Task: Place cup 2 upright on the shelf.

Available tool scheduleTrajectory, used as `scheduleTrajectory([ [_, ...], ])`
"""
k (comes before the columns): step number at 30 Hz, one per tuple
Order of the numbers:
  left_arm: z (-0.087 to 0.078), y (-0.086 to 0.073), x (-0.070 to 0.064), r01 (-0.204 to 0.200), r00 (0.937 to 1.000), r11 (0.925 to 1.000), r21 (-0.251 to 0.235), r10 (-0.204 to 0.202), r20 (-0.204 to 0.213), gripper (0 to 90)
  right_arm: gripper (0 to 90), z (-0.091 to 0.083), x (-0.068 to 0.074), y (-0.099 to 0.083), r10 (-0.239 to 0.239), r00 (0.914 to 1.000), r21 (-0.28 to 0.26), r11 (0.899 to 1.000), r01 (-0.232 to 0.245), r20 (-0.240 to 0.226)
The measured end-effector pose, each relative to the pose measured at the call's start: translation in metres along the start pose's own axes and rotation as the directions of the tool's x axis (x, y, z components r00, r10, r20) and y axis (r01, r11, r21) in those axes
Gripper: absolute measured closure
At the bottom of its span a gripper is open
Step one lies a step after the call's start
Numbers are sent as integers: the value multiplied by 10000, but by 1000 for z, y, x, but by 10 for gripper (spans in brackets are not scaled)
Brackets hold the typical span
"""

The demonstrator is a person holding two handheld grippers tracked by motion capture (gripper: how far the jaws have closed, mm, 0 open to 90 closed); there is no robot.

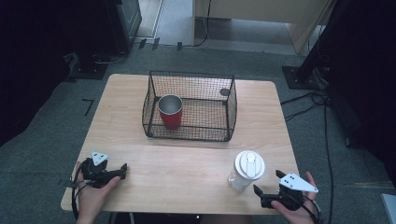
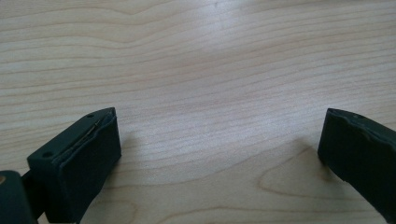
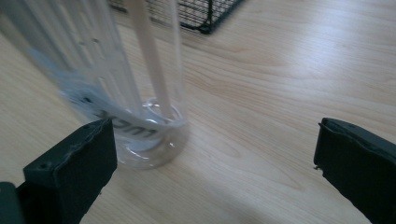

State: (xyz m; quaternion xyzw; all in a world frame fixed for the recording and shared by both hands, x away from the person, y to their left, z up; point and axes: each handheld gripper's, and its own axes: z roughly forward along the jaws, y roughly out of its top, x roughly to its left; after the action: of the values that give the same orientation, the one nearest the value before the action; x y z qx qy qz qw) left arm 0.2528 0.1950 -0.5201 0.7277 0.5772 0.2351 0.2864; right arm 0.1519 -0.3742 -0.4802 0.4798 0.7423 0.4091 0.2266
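A clear plastic bottle (image 1: 245,171) with a white lid stands upright on the wooden table (image 1: 187,154) near the front right. A red cup (image 1: 170,112) with a metal inside stands in the left part of a black wire basket (image 1: 189,106) at the table's middle. My right gripper (image 1: 270,189) is open near the front right edge, just right of the bottle. In the right gripper view the bottle (image 3: 116,79) stands just beyond the left jaw, outside the gap (image 3: 215,149). My left gripper (image 1: 122,169) rests open at the front left over bare wood (image 2: 219,135).
Cables (image 1: 313,100) and dark stand bases (image 1: 299,77) lie on the grey floor around the table. The wire basket's corner (image 3: 205,14) lies beyond the bottle in the right gripper view. Bare wood spans the table between the two grippers.
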Motion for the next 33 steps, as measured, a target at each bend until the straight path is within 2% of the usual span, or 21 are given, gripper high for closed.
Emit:
scheduleTrajectory([
  [5, 0, 0, 0, -17, 10000, 10000, 8, 17, -2, 1, 0, -1, 10, 7, -144, 9990, -386, 9992, 127, -432],
  [11, 0, 0, 0, -1, 10000, 10000, -3, 1, -3, 1, 0, -2, 25, 16, -207, 9975, -732, 9972, 157, -677],
  [19, 0, 0, 0, 1, 10000, 10000, -4, -1, -5, 1, 0, 3, 36, 23, -153, 9988, -864, 9962, 113, -469],
  [23, 0, 0, 0, 1, 10000, 10000, -4, -1, -4, 1, 0, 4, 43, 32, 393, 9983, -1093, 9930, -437, -421],
  [26, 0, 0, 0, 1, 10000, 10000, -4, -1, -3, 1, 0, 6, 50, 39, 489, 9984, -1168, 9918, -521, -300],
  [28, 0, 0, 0, 3, 10000, 10000, -6, -3, -4, 1, 3, 7, 55, 44, 463, 9989, -1151, 9922, -469, -76],
  [33, 0, 0, 0, 1, 10000, 10000, -5, -1, -1, 1, 32, 9, 63, 51, 766, 9961, -1227, 9899, -708, 435],
])
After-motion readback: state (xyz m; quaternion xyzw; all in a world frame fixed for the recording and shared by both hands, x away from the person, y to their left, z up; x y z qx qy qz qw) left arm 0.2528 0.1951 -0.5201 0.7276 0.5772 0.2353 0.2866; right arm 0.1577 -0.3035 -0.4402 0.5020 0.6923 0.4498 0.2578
